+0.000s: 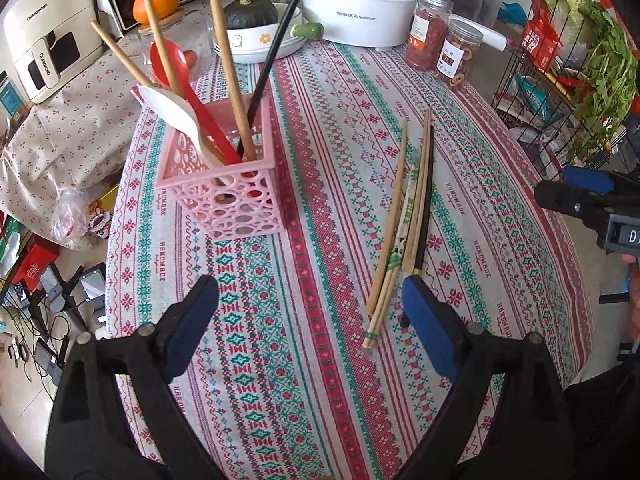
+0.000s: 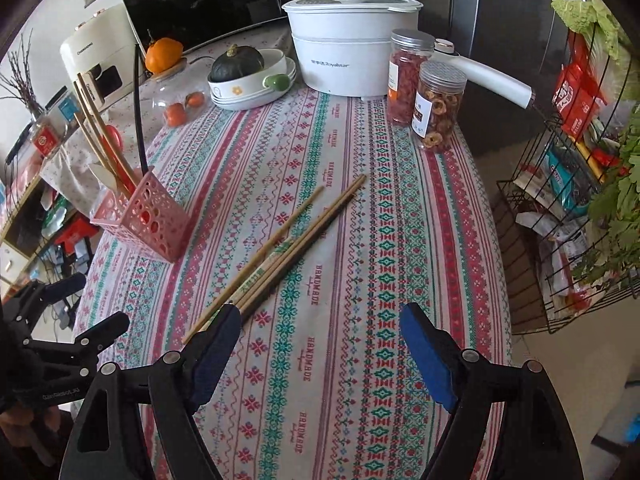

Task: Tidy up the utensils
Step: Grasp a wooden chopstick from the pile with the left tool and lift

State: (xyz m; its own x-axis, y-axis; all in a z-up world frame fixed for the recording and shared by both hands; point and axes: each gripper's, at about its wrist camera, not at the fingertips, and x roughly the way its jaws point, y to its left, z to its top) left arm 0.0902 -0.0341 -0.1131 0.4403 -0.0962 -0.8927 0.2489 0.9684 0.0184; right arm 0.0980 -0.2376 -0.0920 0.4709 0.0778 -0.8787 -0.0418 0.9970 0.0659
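Observation:
A pink perforated holder (image 1: 224, 184) stands on the patterned tablecloth and holds wooden chopsticks, one black chopstick, a red spoon (image 1: 188, 80) and a white spoon (image 1: 172, 108). It also shows in the right wrist view (image 2: 148, 220). A loose bundle of chopsticks (image 1: 404, 220) lies on the cloth, also seen in the right wrist view (image 2: 280, 248). My left gripper (image 1: 310, 320) is open and empty, its right pad beside the bundle's near ends. My right gripper (image 2: 320, 344) is open and empty, its left pad by the bundle's near ends.
At the table's far end stand a white electric pot (image 2: 352, 48), two snack jars (image 2: 440, 104), stacked bowls with a green squash (image 2: 248, 76). A wire rack with vegetables (image 2: 580, 200) stands to the right. The table's left edge drops to floor clutter (image 1: 40, 320).

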